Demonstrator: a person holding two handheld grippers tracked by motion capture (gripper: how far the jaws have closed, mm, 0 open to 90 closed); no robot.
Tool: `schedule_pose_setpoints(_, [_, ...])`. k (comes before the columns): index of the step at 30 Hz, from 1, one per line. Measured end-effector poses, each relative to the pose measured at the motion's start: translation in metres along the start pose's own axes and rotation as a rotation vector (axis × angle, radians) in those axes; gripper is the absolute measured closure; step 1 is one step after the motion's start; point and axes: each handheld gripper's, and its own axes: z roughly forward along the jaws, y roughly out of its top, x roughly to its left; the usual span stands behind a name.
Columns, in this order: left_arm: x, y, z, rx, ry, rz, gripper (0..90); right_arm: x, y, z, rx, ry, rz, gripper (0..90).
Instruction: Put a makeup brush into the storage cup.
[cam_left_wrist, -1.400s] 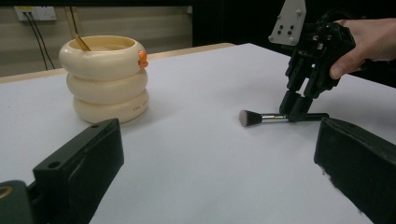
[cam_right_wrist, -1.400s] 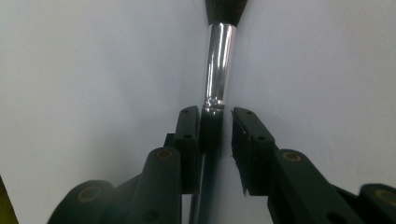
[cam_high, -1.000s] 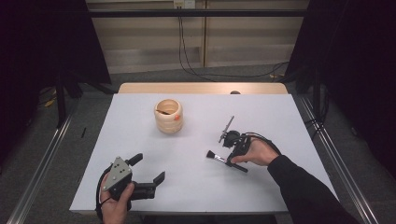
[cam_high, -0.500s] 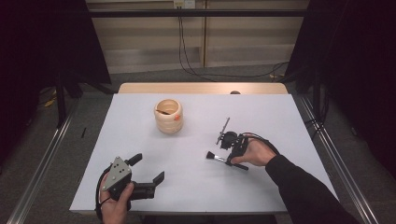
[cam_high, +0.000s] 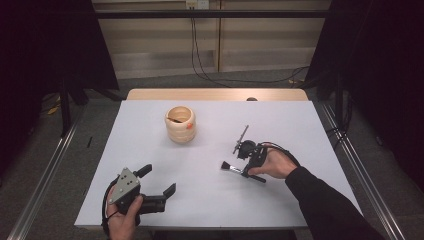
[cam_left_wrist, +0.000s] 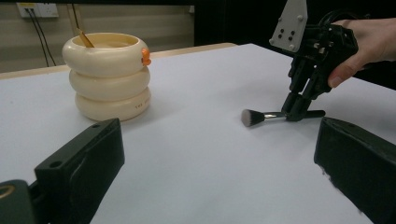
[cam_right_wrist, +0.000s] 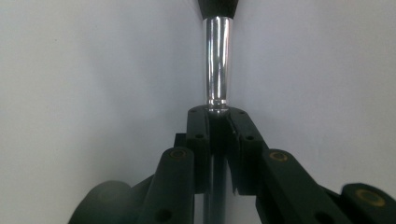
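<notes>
A cream ringed holder (cam_high: 180, 124) stands toward the far side of the white tabletop (cam_high: 150, 165), a thin wooden stick leaning inside it and a small orange knob at its rim; small print on its lowest ring is too fine to read. The right claw (cam_high: 248, 170) is clenched on the makeup brush (cam_high: 231, 166), which lies on the tabletop. The left claw (cam_high: 157, 182) is released, near the front edge.
</notes>
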Motion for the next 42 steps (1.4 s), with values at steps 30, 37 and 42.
schedule_pose_setpoints(30, [0.001,0.0,0.0,-0.004,0.004,0.0,1.7,0.0,-0.021,-0.021,-0.199,0.057,0.084,80.6])
schedule_pose_setpoints(37, [0.003,0.0,-0.001,-0.011,0.011,-0.012,1.7,0.001,-0.028,-0.027,-0.274,0.052,0.098,80.6])
schedule_pose_setpoints(42, [0.003,0.0,-0.001,-0.013,0.006,-0.012,1.7,0.003,-0.033,-0.03,-0.339,0.063,0.107,80.6])
